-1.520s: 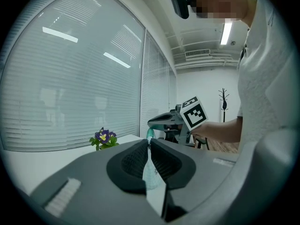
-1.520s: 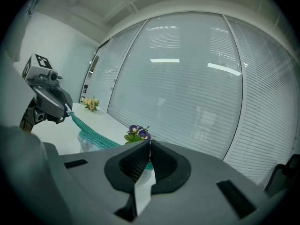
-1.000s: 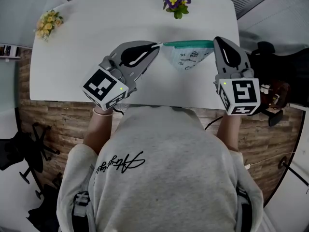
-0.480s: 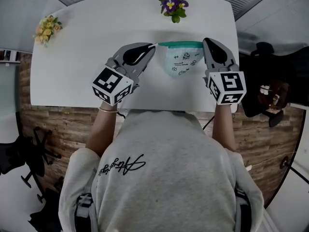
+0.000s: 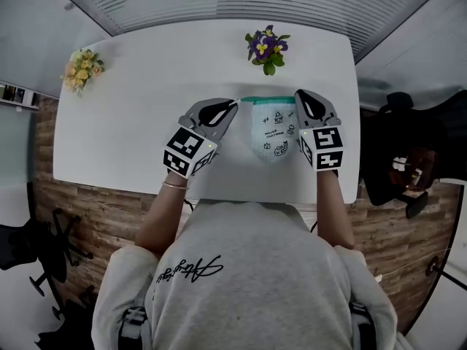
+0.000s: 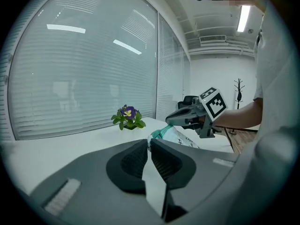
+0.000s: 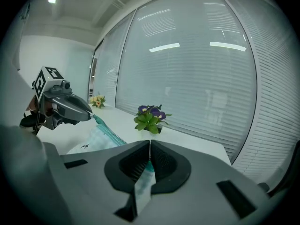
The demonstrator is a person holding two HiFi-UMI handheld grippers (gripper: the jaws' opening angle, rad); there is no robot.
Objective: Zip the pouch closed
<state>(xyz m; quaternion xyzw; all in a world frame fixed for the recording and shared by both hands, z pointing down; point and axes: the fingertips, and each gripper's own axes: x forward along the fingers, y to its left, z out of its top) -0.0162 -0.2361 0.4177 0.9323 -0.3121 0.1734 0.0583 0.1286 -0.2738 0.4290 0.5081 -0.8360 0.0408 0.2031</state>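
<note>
A white pouch [image 5: 271, 133] with small prints and a teal zipper edge [image 5: 266, 100] is stretched between my two grippers, low over the white table [image 5: 124, 122]. My left gripper [image 5: 235, 102] is shut on the zipper's left end, and the pouch [image 6: 180, 137] starts just past its closed tips [image 6: 149, 142]. My right gripper [image 5: 298, 95] is shut on the right end, with a bit of teal fabric between its pads [image 7: 149, 154]. The pouch's body [image 7: 101, 137] sags below the zipper. Each gripper view shows the other gripper, the right gripper [image 6: 194, 116] and the left gripper [image 7: 63, 104].
A pot of purple flowers [image 5: 267, 48] stands at the table's far edge, just behind the pouch. Yellow flowers [image 5: 82, 68] sit at the far left corner. Window blinds run behind the table. The table's near edge [image 5: 241, 195] is close to the person's body.
Both grippers have come down toward the table with the pouch still stretched between them, and they stand closer together than before.
</note>
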